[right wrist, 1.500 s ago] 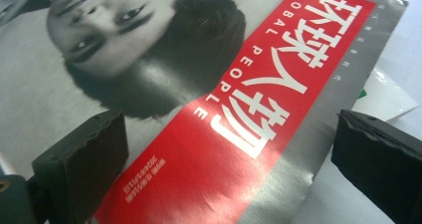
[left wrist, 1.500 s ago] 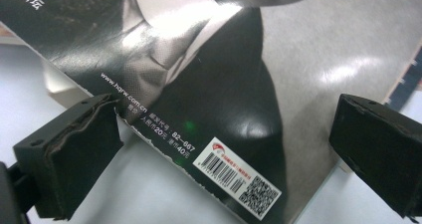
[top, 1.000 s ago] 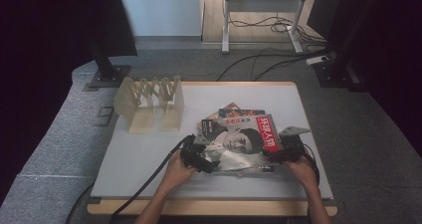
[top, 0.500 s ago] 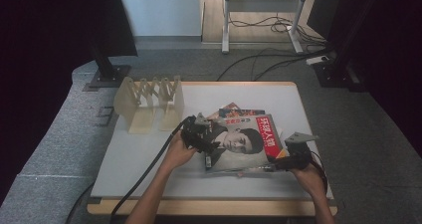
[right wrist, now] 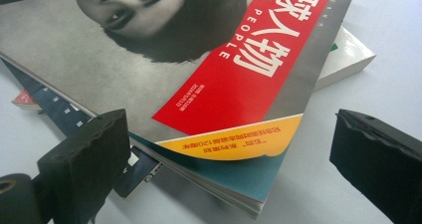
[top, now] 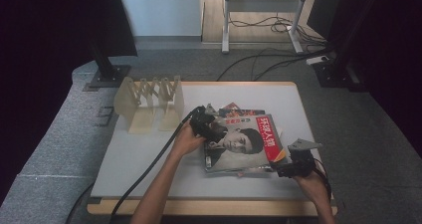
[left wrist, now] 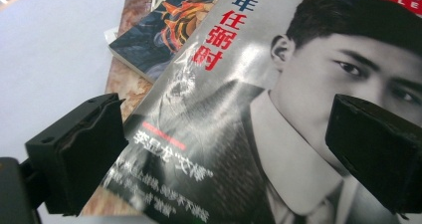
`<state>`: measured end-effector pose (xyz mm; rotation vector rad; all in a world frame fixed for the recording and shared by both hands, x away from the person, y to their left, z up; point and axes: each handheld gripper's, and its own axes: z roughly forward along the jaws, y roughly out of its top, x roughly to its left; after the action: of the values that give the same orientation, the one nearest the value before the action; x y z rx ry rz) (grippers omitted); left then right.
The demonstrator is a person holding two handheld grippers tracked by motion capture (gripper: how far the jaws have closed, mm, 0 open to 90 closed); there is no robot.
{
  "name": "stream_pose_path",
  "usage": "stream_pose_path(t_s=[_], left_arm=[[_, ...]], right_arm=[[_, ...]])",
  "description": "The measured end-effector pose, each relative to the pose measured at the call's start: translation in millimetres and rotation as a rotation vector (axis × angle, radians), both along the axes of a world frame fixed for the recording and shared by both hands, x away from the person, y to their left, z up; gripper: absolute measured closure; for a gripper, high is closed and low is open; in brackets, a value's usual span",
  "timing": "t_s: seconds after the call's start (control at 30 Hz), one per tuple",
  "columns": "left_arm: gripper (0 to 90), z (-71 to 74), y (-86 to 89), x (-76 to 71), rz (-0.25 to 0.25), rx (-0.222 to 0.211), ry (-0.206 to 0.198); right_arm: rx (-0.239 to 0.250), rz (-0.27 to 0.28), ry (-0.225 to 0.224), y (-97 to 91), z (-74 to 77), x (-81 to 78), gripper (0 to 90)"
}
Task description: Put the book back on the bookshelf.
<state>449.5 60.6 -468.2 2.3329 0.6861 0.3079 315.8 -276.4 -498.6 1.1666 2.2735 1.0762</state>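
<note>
My left fingers (left wrist: 234, 149) gape over the magazine (top: 244, 147); my right fingers (right wrist: 239, 169), also wide and empty, apparently target its curled corner near the desk's (top: 149, 159) right edge.

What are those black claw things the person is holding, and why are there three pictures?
A person sits at a table and holds a hand tool in each hand. Each tool has two black fingers that can pinch things. The left gripper and the right gripper both have their fingers open, so nothing is held right now.

One picture comes from a camera up high, looking down on the table. The other two come from small cameras riding on the tools, so you see their fingers up close.

On the table lies a pile of books and magazines. On top is a magazine with a face and a red stripe; one corner curls up near the right tool. A pale rack with dividers stands at the back left.
</note>
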Motion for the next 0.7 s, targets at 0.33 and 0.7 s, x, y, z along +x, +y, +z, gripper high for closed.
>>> stream_pose_path(t_s=[0.33,0.7], left_arm=[[0.0,-21.3,-5.2,23.4,0.002,0.010,0.025],[0.0,-26.6,-6.7,25.7,-0.008,-0.028,0.068]], right_arm=[[-0.011,0.010,0.001,5.2,-3.3,-3.6,2.3],[-0.035,-0.005,0.006,7.4,-8.7,0.5,2.1]])
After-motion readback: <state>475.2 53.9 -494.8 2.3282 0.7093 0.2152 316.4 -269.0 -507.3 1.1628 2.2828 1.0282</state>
